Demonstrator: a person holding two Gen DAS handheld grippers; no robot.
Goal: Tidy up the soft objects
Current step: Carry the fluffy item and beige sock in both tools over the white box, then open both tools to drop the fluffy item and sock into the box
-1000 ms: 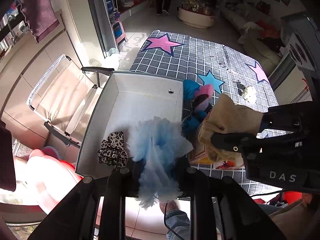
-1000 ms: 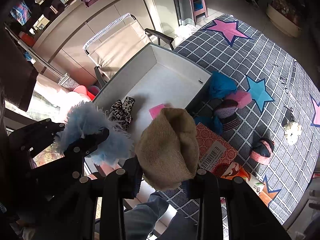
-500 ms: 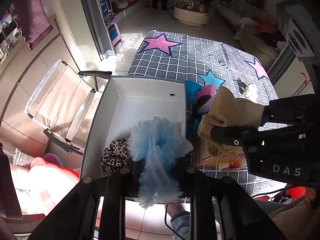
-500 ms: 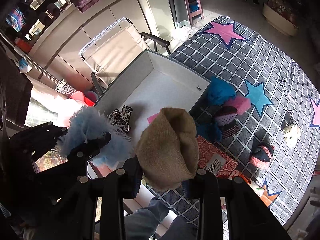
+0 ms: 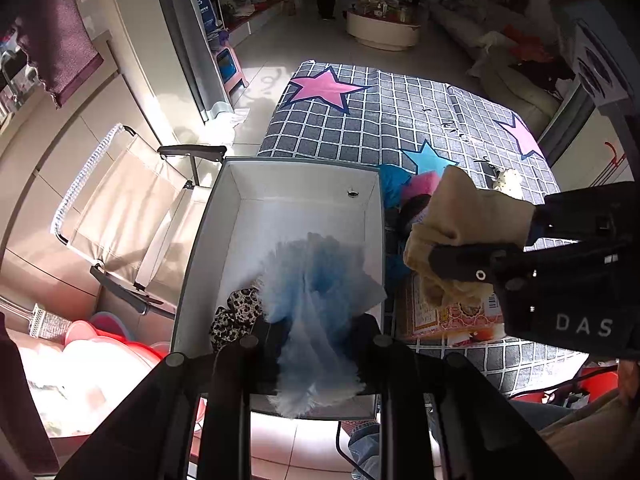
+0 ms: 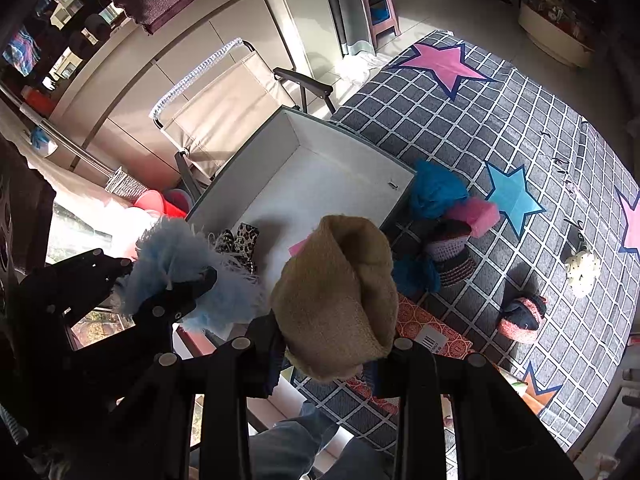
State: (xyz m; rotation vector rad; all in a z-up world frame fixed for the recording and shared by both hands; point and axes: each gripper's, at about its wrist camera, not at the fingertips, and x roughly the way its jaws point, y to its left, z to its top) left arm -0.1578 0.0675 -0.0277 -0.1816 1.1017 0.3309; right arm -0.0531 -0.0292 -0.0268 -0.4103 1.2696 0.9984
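i am holding the left claw (image 5: 316, 320) clamped on a fluffy blue piece (image 5: 316, 280) above the near end of the white box (image 5: 208, 220), and the right claw (image 6: 332, 344) clamped on a tan knit hat (image 6: 340, 292) hanging just over the box's right wall. a leopard-print piece (image 5: 236, 312) is already lying inside. to do this well, i am thinking of lowering each bundle well inside the walls before parting the pads, blue first, so nothing is draping over the rim or sliding onto the star-patterned cover (image 6: 500, 128), where a blue piece (image 6: 436, 192) and a pink piece (image 6: 476, 214) are waiting beside the box. the only readable writing is "das" on the right claw's body; the barcode on the red packet (image 6: 432, 332) is too small.
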